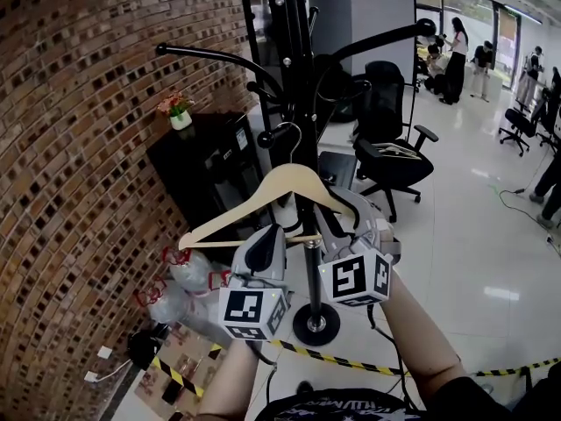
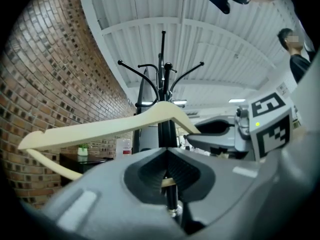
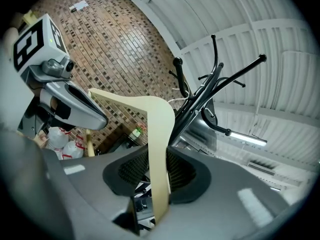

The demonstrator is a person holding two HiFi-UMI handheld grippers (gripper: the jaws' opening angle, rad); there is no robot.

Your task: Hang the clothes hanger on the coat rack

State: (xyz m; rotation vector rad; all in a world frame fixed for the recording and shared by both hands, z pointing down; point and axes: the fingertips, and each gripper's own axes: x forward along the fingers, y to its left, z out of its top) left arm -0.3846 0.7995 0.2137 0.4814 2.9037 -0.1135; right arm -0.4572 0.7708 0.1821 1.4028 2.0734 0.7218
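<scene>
hanging step, with left gripper (image 2: 167,181) clenched on crossbar (image 1: 219,244) of wooden clothes hanger (image 1: 294,182), right gripper (image 3: 157,179) clenched on its shoulder, hook (image 1: 299,147) just short of coat rack (image 1: 294,60) peg (image 1: 273,132): raise level, pass hook over peg, lower gently, then release.

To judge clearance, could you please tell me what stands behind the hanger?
The coat rack's pole stands right behind the hanger, with a dark cabinet beyond at left. The hanger hides short stretches of the pole; its base shows below.
</scene>
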